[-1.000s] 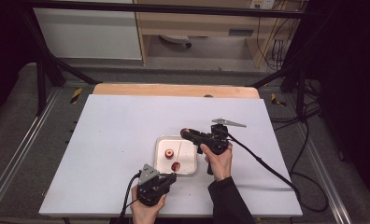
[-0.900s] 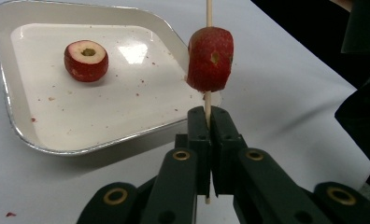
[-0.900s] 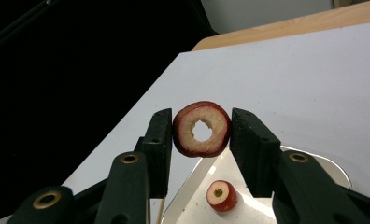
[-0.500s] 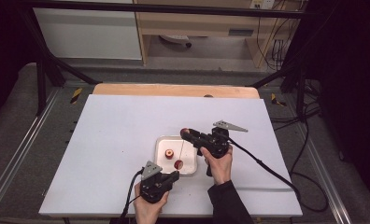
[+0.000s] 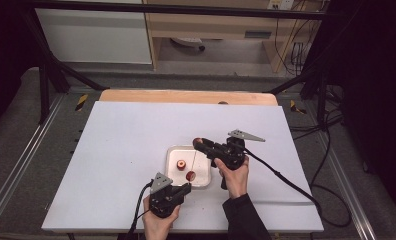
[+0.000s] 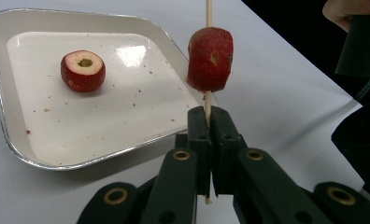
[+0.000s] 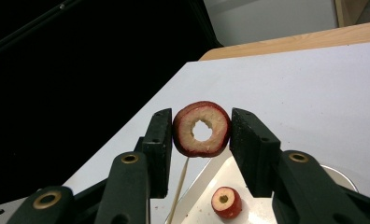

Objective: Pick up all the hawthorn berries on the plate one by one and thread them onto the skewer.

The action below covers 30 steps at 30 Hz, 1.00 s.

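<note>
The right claw grips a cored fruit ring over the white table, the left claw a skewer.

Your white rectangular tabletop has a pale wooden board edge showing along its far side. Grey carpeted floor lies to the left and right of it, with a silver metal rail running down the left side and another down the right. Black frame bars slant up from the floor at the far left. Beyond the tabletop you have a white cabinet panel at far left and a light wooden shelf unit at far centre. Loose black cables trail over the floor at right.
</note>
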Each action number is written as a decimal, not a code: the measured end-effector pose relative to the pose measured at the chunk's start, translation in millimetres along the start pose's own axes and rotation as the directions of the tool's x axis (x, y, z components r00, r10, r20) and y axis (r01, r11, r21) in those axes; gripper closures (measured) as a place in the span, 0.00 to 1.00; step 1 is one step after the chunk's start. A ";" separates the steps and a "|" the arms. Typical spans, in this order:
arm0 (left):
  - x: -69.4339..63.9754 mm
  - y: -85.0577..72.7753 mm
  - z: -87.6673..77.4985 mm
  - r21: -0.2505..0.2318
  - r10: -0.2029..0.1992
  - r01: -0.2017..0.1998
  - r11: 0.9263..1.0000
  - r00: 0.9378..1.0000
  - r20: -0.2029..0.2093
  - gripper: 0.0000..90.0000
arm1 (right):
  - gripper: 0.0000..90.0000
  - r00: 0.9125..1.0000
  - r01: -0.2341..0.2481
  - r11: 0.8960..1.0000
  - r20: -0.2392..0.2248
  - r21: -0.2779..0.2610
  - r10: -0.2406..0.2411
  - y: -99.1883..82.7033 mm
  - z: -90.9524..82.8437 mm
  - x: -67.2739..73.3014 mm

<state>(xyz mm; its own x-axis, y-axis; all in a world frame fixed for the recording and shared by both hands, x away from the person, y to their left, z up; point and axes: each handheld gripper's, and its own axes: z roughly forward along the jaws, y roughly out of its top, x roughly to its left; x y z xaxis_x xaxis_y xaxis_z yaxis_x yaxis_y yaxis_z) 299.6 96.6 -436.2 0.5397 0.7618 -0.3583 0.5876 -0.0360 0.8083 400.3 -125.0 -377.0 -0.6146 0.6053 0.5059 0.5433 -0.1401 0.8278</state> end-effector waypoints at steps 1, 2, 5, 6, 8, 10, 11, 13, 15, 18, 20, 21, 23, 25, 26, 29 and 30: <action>0.0 0.0 0.3 0.000 0.000 0.000 1.000 1.000 0.001 0.98 | 0.67 1.000 0.000 1.000 0.000 0.001 0.000 0.0 0.0 -0.1; 0.1 -0.1 0.6 0.002 -0.001 0.001 1.000 1.000 0.001 0.98 | 0.67 1.000 -0.001 1.000 -0.001 -0.001 0.001 -0.1 0.3 0.0; 0.3 -0.4 1.1 0.004 0.001 -0.001 1.000 1.000 -0.001 0.98 | 0.67 1.000 -0.004 1.000 -0.002 0.003 0.004 -0.6 0.4 0.4; 0.2 -0.6 0.9 0.002 0.002 -0.002 1.000 1.000 -0.001 0.98 | 0.67 1.000 -0.002 1.000 -0.001 0.004 0.002 -0.6 0.4 0.4; 0.3 -0.6 0.3 0.000 0.003 -0.003 1.000 1.000 0.000 0.98 | 0.67 1.000 0.004 1.000 0.002 0.004 -0.004 -0.4 0.4 -0.4; 0.3 -0.4 -0.2 -0.002 0.004 -0.004 1.000 1.000 0.000 0.98 | 0.67 1.000 0.001 1.000 0.002 0.004 -0.001 -0.2 0.4 -0.6; 0.2 -0.4 -0.3 -0.002 0.006 -0.006 1.000 1.000 0.001 0.98 | 0.67 1.000 0.002 1.000 0.004 0.004 -0.002 -0.1 0.4 -0.8; 0.0 -0.4 -0.5 -0.005 0.008 -0.008 1.000 1.000 0.004 0.98 | 0.67 1.000 0.001 1.000 0.005 0.006 -0.001 0.0 0.4 -0.9; -0.3 -0.5 -0.6 -0.008 0.008 -0.008 1.000 1.000 0.005 0.98 | 0.67 1.000 0.004 1.000 0.008 0.008 -0.004 -0.2 0.7 -1.3; 0.3 -0.5 0.8 0.002 0.006 -0.006 1.000 1.000 0.004 0.98 | 0.67 1.000 -0.003 1.000 0.000 0.008 0.003 -1.0 1.2 -0.7; 0.0 -0.7 1.1 0.005 0.007 -0.007 1.000 1.000 0.003 0.98 | 0.67 1.000 -0.003 1.000 -0.001 0.012 0.003 -1.6 1.4 -0.5; -0.2 -0.8 1.1 0.004 0.007 -0.007 1.000 1.000 0.005 0.98 | 0.67 1.000 -0.004 1.000 -0.002 0.012 0.004 -1.6 1.5 -0.6; -0.2 -1.0 1.4 0.008 0.008 -0.008 1.000 1.000 0.004 0.98 | 0.67 1.000 -0.003 1.000 -0.003 0.010 0.004 -1.3 1.5 -0.8; 0.1 -1.2 2.0 0.012 0.006 -0.006 1.000 1.000 0.002 0.98 | 0.67 1.000 -0.007 1.000 -0.005 0.006 0.007 -0.7 1.0 -0.4; 0.1 -1.2 1.9 0.012 0.006 -0.006 1.000 1.000 0.001 0.98 | 0.67 1.000 -0.005 1.000 -0.005 0.006 0.005 -0.3 0.7 -0.6; 0.0 -1.0 1.1 0.003 0.006 -0.006 1.000 1.000 0.004 0.98 | 0.67 1.000 -0.006 1.000 -0.006 0.008 0.006 -0.2 0.3 -0.3; 0.1 -1.0 0.9 0.002 0.006 -0.006 1.000 1.000 0.004 0.98 | 0.67 1.000 -0.005 1.000 -0.005 0.008 0.005 -0.2 0.3 -0.4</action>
<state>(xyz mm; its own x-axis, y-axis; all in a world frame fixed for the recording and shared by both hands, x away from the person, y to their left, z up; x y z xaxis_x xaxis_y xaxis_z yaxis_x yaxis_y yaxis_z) 299.6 96.1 -437.4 0.5452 0.7593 -0.3554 0.5857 -0.0417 0.8095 400.6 -124.9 -377.5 -0.6149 0.6007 0.5110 0.5508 -0.1367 0.8234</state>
